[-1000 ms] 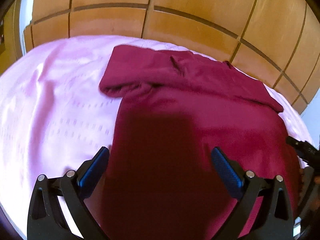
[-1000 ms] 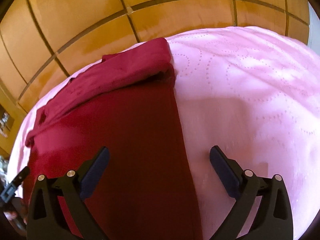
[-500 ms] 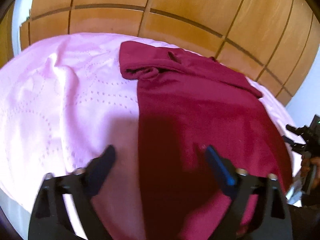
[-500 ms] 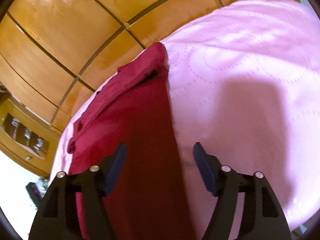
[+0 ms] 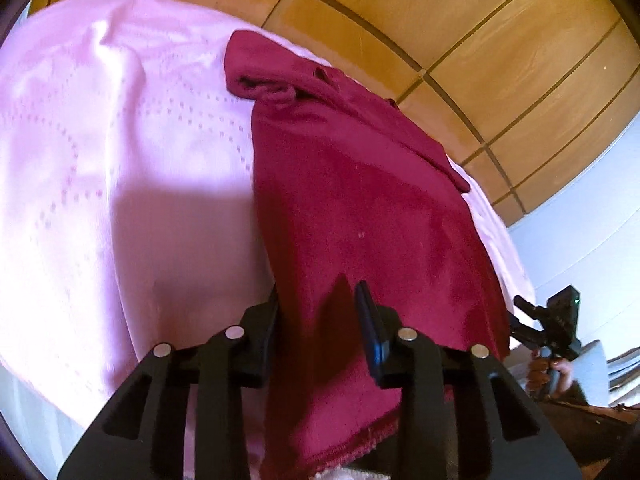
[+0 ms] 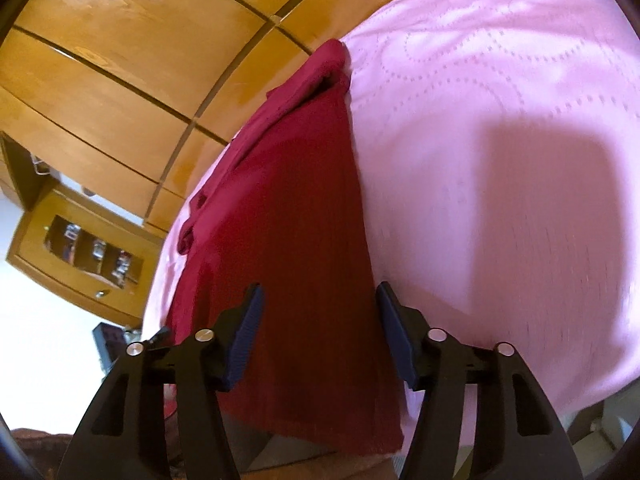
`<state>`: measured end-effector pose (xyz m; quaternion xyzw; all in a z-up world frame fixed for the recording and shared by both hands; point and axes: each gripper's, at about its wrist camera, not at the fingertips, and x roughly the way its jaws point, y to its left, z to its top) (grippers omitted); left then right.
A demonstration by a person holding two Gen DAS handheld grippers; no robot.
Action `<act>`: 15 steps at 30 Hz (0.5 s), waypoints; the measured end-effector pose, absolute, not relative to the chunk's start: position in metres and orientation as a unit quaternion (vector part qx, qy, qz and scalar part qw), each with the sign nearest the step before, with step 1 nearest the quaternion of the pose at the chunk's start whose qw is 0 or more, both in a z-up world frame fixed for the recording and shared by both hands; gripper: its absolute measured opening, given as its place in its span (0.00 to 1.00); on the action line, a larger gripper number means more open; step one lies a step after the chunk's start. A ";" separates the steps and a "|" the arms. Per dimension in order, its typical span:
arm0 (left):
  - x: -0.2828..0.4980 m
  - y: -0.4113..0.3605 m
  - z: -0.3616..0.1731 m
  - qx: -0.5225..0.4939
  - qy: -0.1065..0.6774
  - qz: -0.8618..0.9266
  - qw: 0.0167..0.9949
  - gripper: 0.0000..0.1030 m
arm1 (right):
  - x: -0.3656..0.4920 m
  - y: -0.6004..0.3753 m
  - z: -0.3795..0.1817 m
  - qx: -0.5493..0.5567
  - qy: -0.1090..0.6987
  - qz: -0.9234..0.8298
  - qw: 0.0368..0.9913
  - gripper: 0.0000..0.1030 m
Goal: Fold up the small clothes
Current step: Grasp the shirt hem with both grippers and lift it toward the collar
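Note:
A dark red garment (image 5: 352, 200) lies lengthwise on a pink bedspread (image 5: 100, 160), sleeves folded across its far end. Its near hem hangs over the bed's front edge. My left gripper (image 5: 316, 300) straddles the garment's left bottom corner, jaws narrowed with cloth between them. In the right wrist view the garment (image 6: 292, 216) runs away from me on the bedspread (image 6: 500, 140). My right gripper (image 6: 320, 300) is partly open, its jaws astride the right bottom corner without clamping it. The right gripper (image 5: 548, 320) also shows at the far right of the left wrist view.
A wooden panelled headboard (image 5: 400, 12) rises behind the bed. A wooden nightstand (image 6: 80, 256) with small items stands at the left in the right wrist view. The bed's front edge is right under both grippers.
Both grippers pulled back and down to the garment's near hem. The left jaws closed from wide open onto the left corner. The right jaws narrowed around the right corner.

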<state>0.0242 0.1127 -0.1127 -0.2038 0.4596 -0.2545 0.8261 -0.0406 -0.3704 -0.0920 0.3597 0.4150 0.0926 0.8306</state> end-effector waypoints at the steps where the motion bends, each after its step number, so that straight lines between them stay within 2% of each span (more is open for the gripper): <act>1: 0.021 0.112 -0.114 -0.204 0.464 -0.259 0.822 0.33 | -0.044 -0.372 -0.094 0.367 0.414 0.096 0.828 0.52; 3: 0.015 0.111 -0.115 -0.201 0.469 -0.269 0.817 0.39 | -0.049 -0.376 -0.098 0.387 0.409 0.106 0.820 0.52; 5: 0.011 0.111 -0.115 -0.196 0.474 -0.276 0.813 0.45 | -0.056 -0.379 -0.102 0.401 0.407 0.118 0.812 0.47; 8: 0.005 0.110 -0.115 -0.188 0.481 -0.287 0.807 0.49 | -0.064 -0.381 -0.109 0.427 0.403 0.133 0.798 0.45; 13: -0.003 0.113 -0.119 -0.185 0.496 -0.304 0.792 0.47 | -0.074 -0.379 -0.117 0.445 0.405 0.157 0.783 0.39; 15: -0.005 0.114 -0.121 -0.189 0.501 -0.309 0.786 0.41 | -0.076 -0.375 -0.119 0.444 0.407 0.165 0.781 0.35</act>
